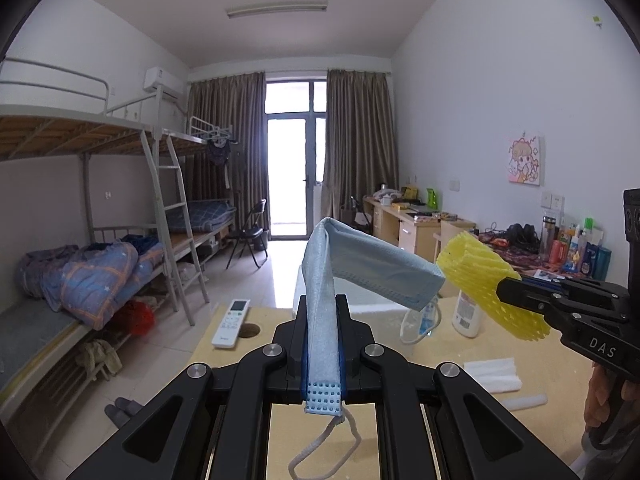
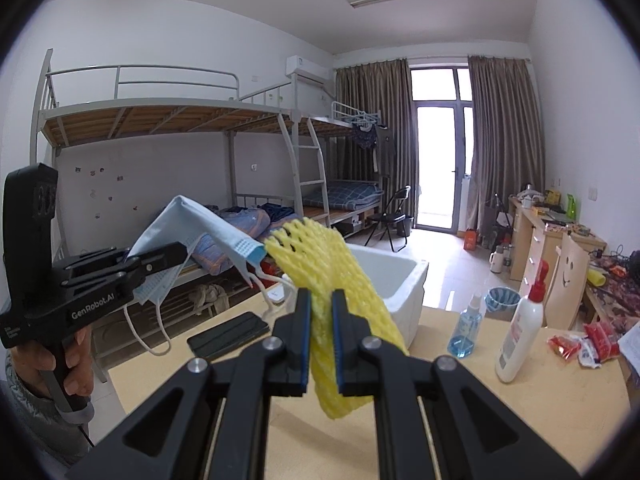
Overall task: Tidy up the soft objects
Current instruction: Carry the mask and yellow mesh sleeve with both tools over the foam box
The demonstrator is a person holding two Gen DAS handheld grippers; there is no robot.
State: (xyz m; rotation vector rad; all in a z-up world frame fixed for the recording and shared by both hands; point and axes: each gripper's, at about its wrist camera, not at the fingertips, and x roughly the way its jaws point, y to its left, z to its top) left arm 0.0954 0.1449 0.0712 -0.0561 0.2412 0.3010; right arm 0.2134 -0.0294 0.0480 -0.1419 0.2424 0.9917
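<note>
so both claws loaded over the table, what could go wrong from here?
1. The face mask droops forward; its tip nearly meets the yellow foam net and its ear loops dangle, so they could snag.
2. The left claw pinches only one end of the mask, which may slip before the white foam box.

Bench (image 2: 480,420) w/ white lotion bottle (image 2: 520,332) upright, blue spray bottle (image 2: 467,330) just left of it, red snack packs (image 2: 584,344) at right, dark phone (image 2: 228,334) at left. White AC remote (image 1: 231,322) near bench edge. Bunk beds (image 2: 180,120) along the wall, folding chair (image 2: 390,220) nr balcony door.
</note>
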